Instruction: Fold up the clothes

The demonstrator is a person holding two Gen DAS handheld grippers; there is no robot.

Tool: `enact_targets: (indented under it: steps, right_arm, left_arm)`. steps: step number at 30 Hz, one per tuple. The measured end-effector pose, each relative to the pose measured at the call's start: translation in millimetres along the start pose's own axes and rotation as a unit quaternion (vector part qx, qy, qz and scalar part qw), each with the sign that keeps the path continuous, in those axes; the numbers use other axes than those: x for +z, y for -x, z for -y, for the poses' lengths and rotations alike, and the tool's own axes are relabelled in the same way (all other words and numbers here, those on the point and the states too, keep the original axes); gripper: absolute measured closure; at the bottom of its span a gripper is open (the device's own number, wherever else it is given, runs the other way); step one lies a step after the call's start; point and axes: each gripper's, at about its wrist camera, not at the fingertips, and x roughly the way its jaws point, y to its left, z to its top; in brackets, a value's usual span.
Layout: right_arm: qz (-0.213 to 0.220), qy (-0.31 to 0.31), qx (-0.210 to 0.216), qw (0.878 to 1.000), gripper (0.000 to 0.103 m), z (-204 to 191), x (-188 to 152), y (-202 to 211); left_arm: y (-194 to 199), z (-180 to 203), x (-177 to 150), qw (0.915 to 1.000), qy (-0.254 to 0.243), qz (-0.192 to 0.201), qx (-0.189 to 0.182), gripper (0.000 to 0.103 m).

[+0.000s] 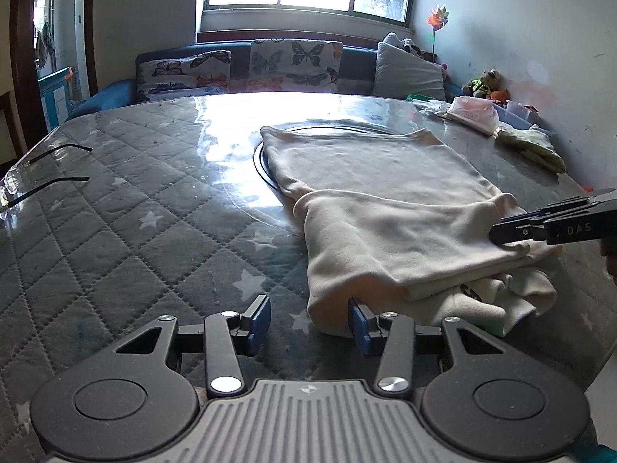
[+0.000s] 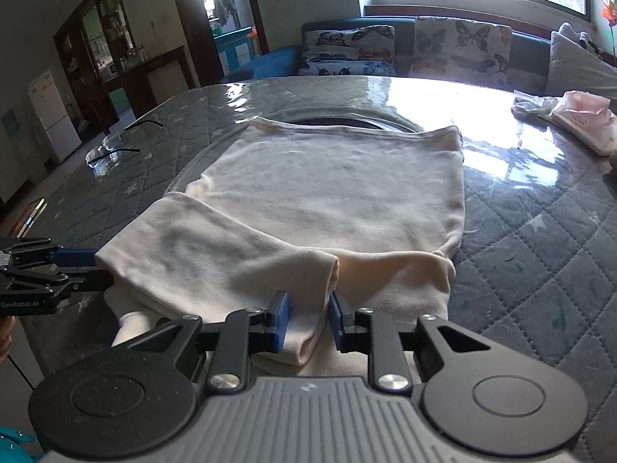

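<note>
Garment: cream, soft-knit pullover [image 2: 327, 193], spread flat on the counter directly ahead of both tools, its straight hem at the far end. One sleeve [image 2: 216, 254] is folded across the near part of the body. The cloth looks smooth over the body and bunched in layers at the near edge, where a small dark print peeks out in the left wrist view.

Counter: grey quilted cover with pale stars under a glossy clear sheet [image 1: 135, 212], strongly lit from the window. A round inset rim shows beneath the far end of the garment.

Left tool [image 1: 308, 322]: jaws set wide. Its right blue pad [image 1: 356, 322] touches the near folded edge of the garment; its left pad stands apart over bare counter. No cloth lies between the pads.

Right tool [image 2: 306, 320]: jaws at a narrower gap, with the cuff end of the folded sleeve lying between the blue pads. Whether the pads press the cloth cannot be told.

Other items: clear rimless spectacles with dark arms [image 1: 42, 169], well to the left of the left tool; a pale pink packet [image 2: 582, 121], far ahead and right of the right tool.
</note>
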Motion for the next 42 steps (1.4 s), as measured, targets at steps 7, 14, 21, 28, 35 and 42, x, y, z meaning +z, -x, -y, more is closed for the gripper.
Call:
enact_targets:
  steps: [7, 14, 21, 28, 35, 42]
  right_arm:
    - [0.02, 0.019, -0.007, 1.0, 0.098, -7, 4, 7]
    - [0.073, 0.071, -0.034, 0.994, 0.099, -22, 16, 40]
    - [0.093, 0.087, -0.073, 0.989, 0.099, -26, 18, 61]
    - [0.028, 0.056, -0.079, 0.995, 0.091, -10, 0, 26]
    - [0.061, 0.066, -0.079, 0.993, 0.079, -11, 4, 40]
    - [0.049, 0.085, -0.049, 0.994, 0.069, -20, -1, 27]
  left_arm:
    - [-2, 5, -1, 1.0, -0.005, 0.006, 0.006, 0.088]
    - [8, 22, -3, 0.9975, -0.044, 0.024, 0.049, 0.094]
    - [22, 34, -5, 0.9938, -0.073, 0.041, 0.074, 0.098]
    - [22, 19, -9, 0.9974, -0.047, 0.004, 0.054, 0.099]
    - [18, 9, 28, 0.9996, -0.004, 0.019, 0.023, 0.074]
    - [-32, 13, 54, 1.0, 0.007, 0.002, 0.004, 0.065]
